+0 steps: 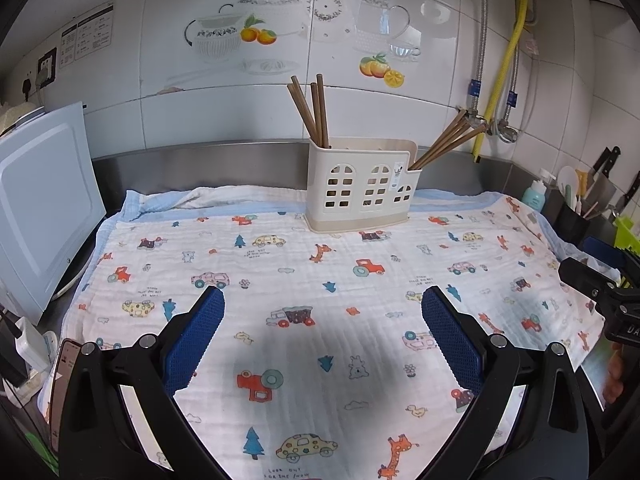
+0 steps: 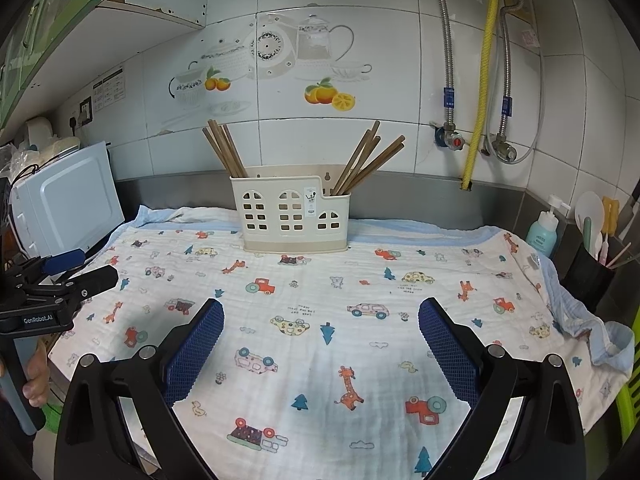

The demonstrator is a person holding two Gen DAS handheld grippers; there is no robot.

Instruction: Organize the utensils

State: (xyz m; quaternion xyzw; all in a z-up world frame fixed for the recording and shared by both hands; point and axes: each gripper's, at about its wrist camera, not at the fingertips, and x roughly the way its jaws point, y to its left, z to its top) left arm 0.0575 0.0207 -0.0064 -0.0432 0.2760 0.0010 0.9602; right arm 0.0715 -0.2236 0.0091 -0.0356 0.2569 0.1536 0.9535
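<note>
A cream plastic utensil holder (image 1: 360, 188) with window cut-outs stands at the back of the printed cloth (image 1: 304, 280); it also shows in the right wrist view (image 2: 292, 216). Brown chopsticks stand in its left compartment (image 1: 314, 112) and lean out of its right compartment (image 1: 448, 142), also seen as a left bunch (image 2: 226, 150) and a right bunch (image 2: 366, 160). My left gripper (image 1: 322, 308) is open and empty above the cloth. My right gripper (image 2: 320, 320) is open and empty too. Each gripper shows at the other view's edge.
A white appliance (image 1: 44, 204) stands at the left. A black cup of kitchen tools (image 2: 588, 276) and a teal pump bottle (image 2: 544, 228) stand at the right, with knives (image 1: 608, 168) behind. Pipes and a yellow hose (image 2: 482, 80) run down the tiled wall.
</note>
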